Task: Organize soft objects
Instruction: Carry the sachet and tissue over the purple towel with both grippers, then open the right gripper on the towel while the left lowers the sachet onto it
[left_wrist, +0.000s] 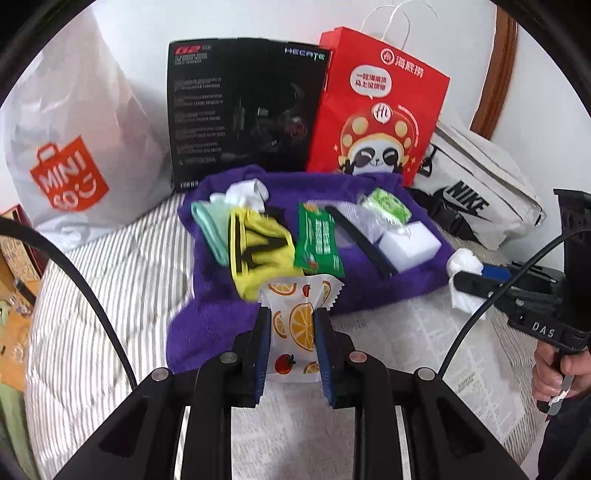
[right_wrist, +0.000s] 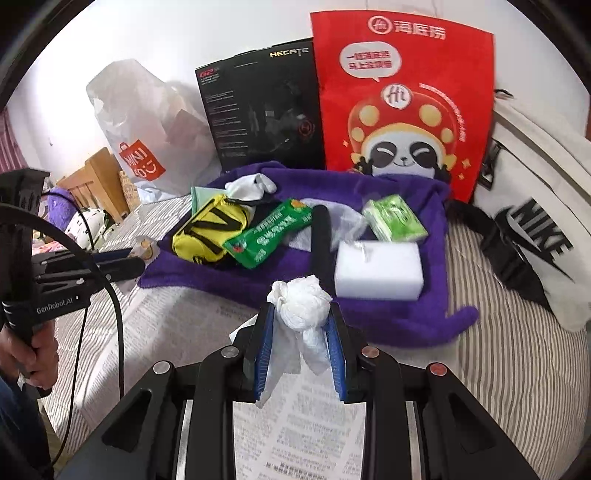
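Nearest my left lens, the left hand-held gripper (left_wrist: 289, 325) is clamped on an orange-print sachet (left_wrist: 295, 325) at lower centre, above the purple towel (left_wrist: 207, 306) on the bed. My right hand-held gripper (right_wrist: 301, 325) is clamped on a crumpled white tissue (right_wrist: 301, 302) at centre frame. I judge both light and crushable; the sachet looks slippery, so grip mid-body, not its crimped edge.

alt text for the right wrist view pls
The right tongs grip a crumpled white tissue above a striped bed. Behind it, a purple towel holds a white sponge block, green packets and a yellow pouch, backed by a red paper bag.
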